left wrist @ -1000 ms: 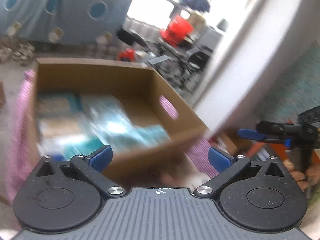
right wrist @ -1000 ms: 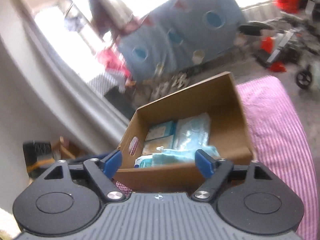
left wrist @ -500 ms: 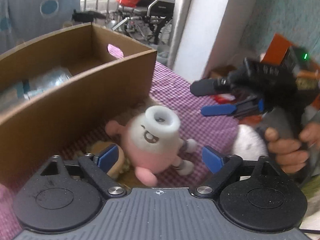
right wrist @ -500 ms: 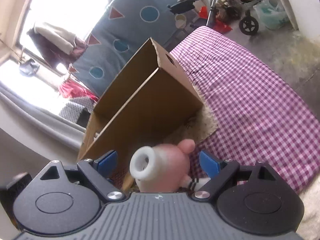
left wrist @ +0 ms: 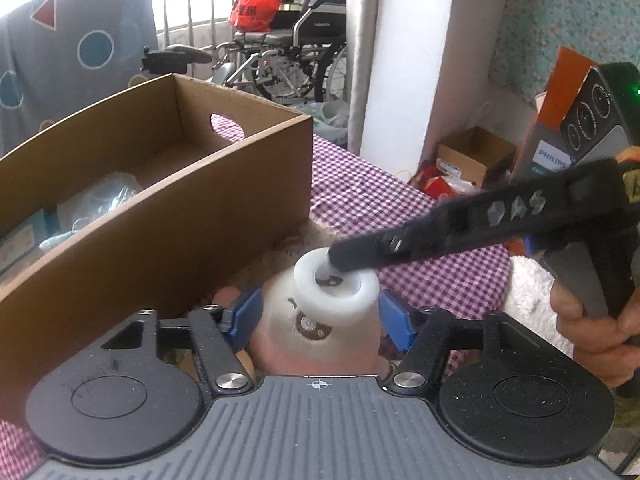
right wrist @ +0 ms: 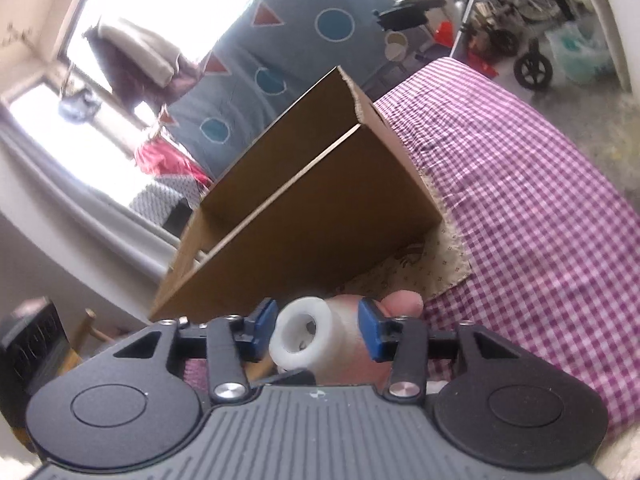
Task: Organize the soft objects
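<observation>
Packets already lie in the brown cardboard box, while the pink-and-white plush toy with a white ring snout sits outside on the checked table beside the box's near wall, both the left gripper and right gripper fingers having just been closing around it, contact unclear.

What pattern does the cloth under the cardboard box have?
The cloth has a purple and white check pattern, clearest in the right wrist view, beside the cardboard box.

Plush toy: pink body, white face with brown embroidered eye, white ring-shaped top. Cardboard box: plain brown. Table cover: purple-and-white gingham check. Mat under box: beige with small dark dots. Left tool and right tool: black bodies, blue pads. Hanging cloth: grey-blue, teal circles, red triangles. Bag at window: red.
</observation>
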The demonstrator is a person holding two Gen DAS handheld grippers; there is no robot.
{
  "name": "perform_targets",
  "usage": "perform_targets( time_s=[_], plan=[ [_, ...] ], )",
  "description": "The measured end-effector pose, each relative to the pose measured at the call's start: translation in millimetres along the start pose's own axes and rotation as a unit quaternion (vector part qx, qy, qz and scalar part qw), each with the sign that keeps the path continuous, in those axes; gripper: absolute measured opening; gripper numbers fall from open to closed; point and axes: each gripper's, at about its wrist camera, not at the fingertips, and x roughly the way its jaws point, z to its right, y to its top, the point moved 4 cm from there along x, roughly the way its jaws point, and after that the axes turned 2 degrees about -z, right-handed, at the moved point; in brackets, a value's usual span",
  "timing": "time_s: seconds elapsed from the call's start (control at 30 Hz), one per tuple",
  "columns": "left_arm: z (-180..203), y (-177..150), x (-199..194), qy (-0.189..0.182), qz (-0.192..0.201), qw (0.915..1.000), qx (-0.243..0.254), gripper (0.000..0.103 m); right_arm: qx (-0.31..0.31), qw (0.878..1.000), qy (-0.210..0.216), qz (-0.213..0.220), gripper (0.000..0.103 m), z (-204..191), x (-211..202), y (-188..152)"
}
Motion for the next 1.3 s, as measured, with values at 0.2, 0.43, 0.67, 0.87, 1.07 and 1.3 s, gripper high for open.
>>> perform_targets(
  time_s=[0.2,0.43,0.67,0.87,1.07,1.3],
  plan=[
    [5.0,-2.7,-0.2,-0.004,0.015,0.9998,0.01,0.05,-0.042,0.999,-0.034,-0.005,0.023,-10.2,7.6,-3.7],
    [2.2,-3.7,-8.3,-0.007,0.027,0.9996,0.006,0.049,-0.056,0.997,-0.046,-0.002,0.02,-19.7,7.1,-2.7],
    [-7.8,-8.7,-35.6,0.014,0.05,0.9986,-0.002,0.049,-0.077,0.997,-0.033,-0.006,0.02,-45.7,6.8,-1.0],
    [-41.3,-25.0,-70.3,0.056,0.065,0.9949,-0.053,0.049,-0.126,0.991,0.009,-0.034,0.02,-90.4,34.2,1.6],
    [-87.0,-51.5,-82.4,0.097,0.046,0.9861,-0.126,0.049,-0.188,0.976,0.039,-0.103,0.02,-134.9,93.1,-3.9],
    [-130.9,-90.0,-52.2,0.081,-0.004,0.9748,-0.208,0.049,-0.249,0.949,-0.001,-0.194,0.02,-150.8,169.6,-32.4]
  ],
)
